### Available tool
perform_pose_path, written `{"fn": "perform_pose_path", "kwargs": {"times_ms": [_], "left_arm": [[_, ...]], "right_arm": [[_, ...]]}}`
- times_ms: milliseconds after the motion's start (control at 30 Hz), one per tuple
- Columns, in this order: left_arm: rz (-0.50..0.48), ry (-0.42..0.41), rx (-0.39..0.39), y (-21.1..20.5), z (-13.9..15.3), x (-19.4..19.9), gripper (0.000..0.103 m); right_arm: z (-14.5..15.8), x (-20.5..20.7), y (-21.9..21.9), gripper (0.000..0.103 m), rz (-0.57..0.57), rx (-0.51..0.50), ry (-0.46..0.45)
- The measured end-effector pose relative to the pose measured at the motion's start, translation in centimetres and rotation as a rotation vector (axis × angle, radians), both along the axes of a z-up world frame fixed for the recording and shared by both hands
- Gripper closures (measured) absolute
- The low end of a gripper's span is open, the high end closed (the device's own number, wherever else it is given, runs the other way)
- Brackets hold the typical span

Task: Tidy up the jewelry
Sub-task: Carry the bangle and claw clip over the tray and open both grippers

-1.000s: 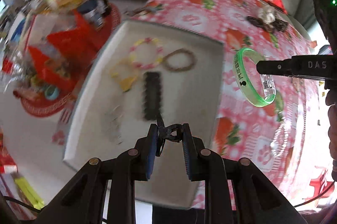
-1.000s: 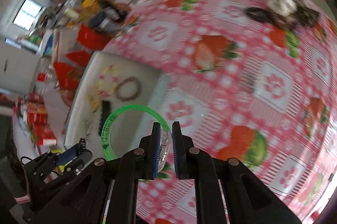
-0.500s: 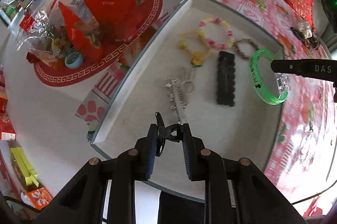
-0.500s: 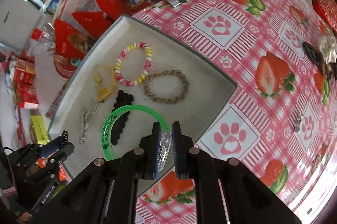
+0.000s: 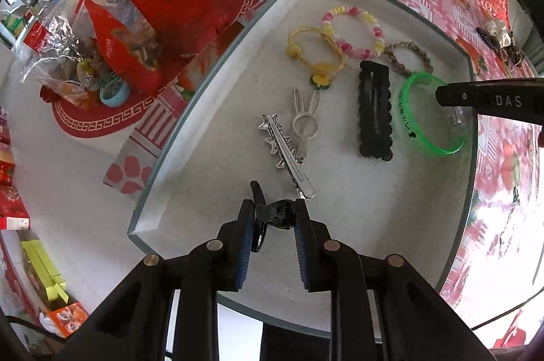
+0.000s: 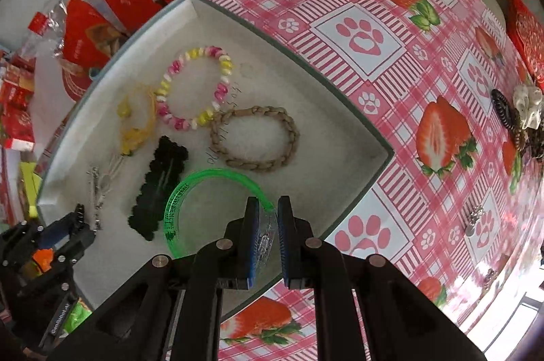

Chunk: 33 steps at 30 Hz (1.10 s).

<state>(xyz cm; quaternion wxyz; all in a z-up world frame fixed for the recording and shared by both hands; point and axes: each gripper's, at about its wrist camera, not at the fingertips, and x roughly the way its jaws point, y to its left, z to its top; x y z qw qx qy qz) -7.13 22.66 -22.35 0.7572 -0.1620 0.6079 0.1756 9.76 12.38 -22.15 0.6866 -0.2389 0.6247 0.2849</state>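
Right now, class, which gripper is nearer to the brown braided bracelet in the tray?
Right. The right gripper, holding the green bangle, sits just beside the brown braided bracelet; the left gripper is across the tray, beyond the black clip.

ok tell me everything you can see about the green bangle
The green bangle is a translucent, bright green plastic-looking ring with dark print on its band and a clear section. The right tool is shut on that clear part, holding the ring tilted over the white tray, beside the black scalloped hair clip and near the braided tan bracelet. Whether its lower edge touches the tray floor cannot be told.
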Motion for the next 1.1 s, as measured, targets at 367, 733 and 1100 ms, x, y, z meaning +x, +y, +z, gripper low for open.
{"fn": "perform_pose_path", "kwargs": {"times_ms": [367,733,1100], "left_arm": [[-0.023,0.015,0.022,-0.4,0.0,0.3,0.074],[-0.036,0.046,0.058,-0.7,0.3,0.6,0.073],[-0.061,0.046,0.101,-1.2,1.6,0.9,0.073]], "right_arm": [[-1.2,0.4,-0.1,0.091,-0.025,-0.009,0.025],[-0.7,0.4,0.1,0.06,-0.026,0.025,0.045],[3.7,0.9,-1.5,0.033,-0.113,0.205,0.045]]}}
